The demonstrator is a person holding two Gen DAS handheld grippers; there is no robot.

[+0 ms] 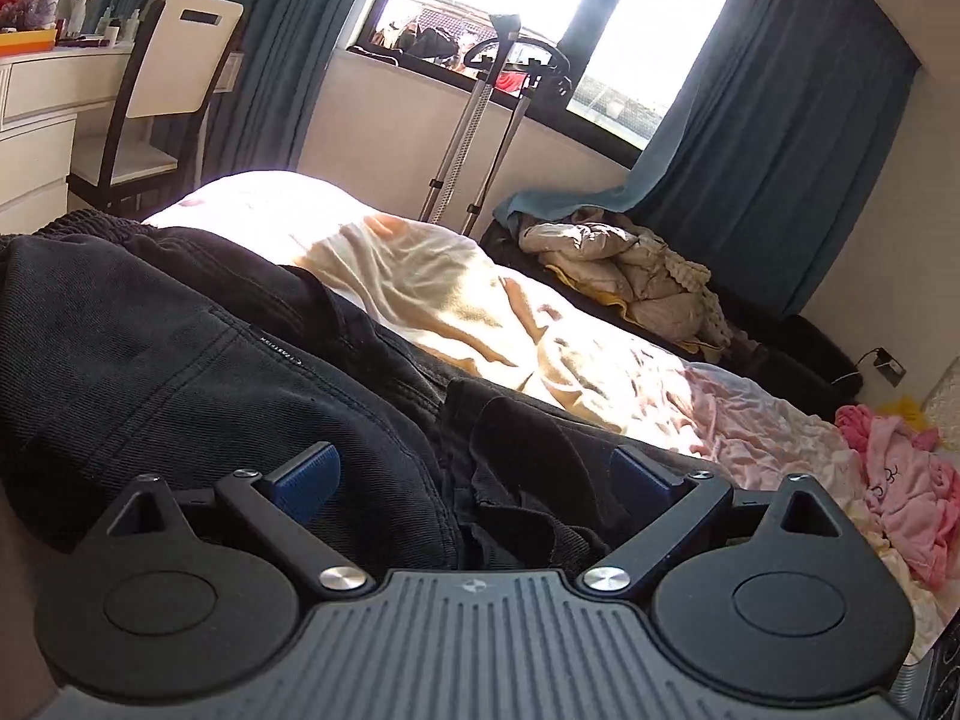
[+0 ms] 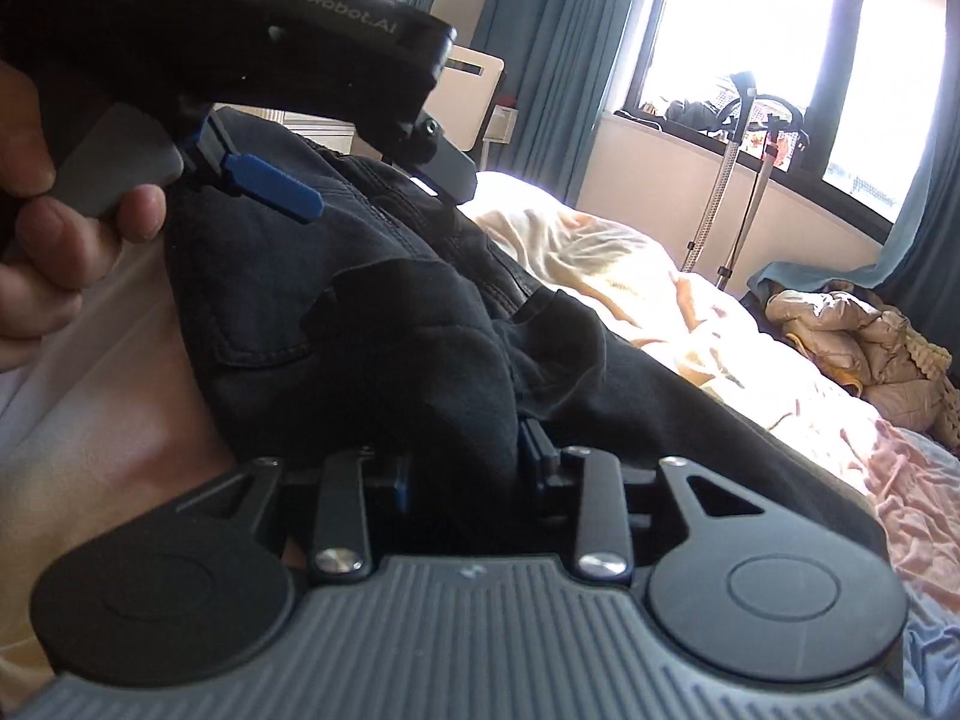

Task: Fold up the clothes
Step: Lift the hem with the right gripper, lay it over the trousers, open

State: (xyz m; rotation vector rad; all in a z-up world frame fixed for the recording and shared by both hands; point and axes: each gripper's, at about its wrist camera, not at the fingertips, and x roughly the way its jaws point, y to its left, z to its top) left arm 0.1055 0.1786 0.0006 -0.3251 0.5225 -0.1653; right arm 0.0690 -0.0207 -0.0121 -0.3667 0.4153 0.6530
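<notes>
Black jeans (image 1: pixel 180 360) lie across the bed, bunched at the near edge; they also show in the right wrist view (image 2: pixel 336 312). My left gripper (image 1: pixel 474 474) is open, its blue pads (image 1: pixel 309 471) spread wide on either side of a black fold of the jeans. In the right wrist view the left gripper's body and one blue finger (image 2: pixel 273 186) hang over the jeans at upper left, held by a hand. My right gripper (image 2: pixel 465 456) is shut on a thick bunch of the jeans' fabric, which hides its fingertips.
The bed (image 1: pixel 456 300) carries a rumpled cream and pink sheet. Pink clothes (image 1: pixel 900 480) lie at its right. A pile of beige bedding (image 1: pixel 636 264) sits by the blue curtains (image 1: pixel 780 150). A metal stand (image 1: pixel 474 120), a chair (image 1: pixel 168 78) and a dresser (image 1: pixel 36 120) stand behind.
</notes>
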